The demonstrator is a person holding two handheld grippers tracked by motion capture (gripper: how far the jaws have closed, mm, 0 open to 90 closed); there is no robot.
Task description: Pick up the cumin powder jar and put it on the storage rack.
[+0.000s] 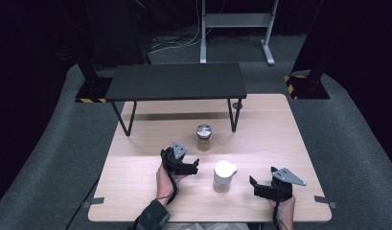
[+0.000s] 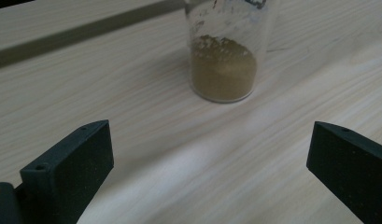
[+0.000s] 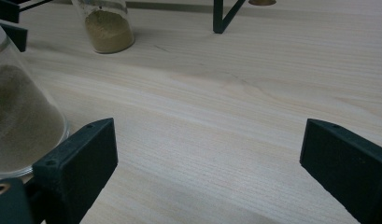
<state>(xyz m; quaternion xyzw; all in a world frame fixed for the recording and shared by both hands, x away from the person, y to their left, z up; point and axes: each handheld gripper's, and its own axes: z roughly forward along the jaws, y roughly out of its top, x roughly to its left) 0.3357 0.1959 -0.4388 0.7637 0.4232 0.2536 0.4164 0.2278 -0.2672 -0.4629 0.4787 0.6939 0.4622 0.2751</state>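
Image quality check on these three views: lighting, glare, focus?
High view: surroundings fall to near black, a bright band of light crosses the table, and the white-lidded jar top is nearly blown out. Left gripper view: jar with the metal lid slightly soft, jaws of the left hand-held gripper sharper. Right gripper view: the near jar at left is blurred; wood grain crisp between the right hand-held gripper jaws.

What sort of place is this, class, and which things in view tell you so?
Probably a lab or recording studio: a wooden table on grey carpet, dark curtains around it, hazard-striped stand bases, floor cables, and handheld tongs near two jars.
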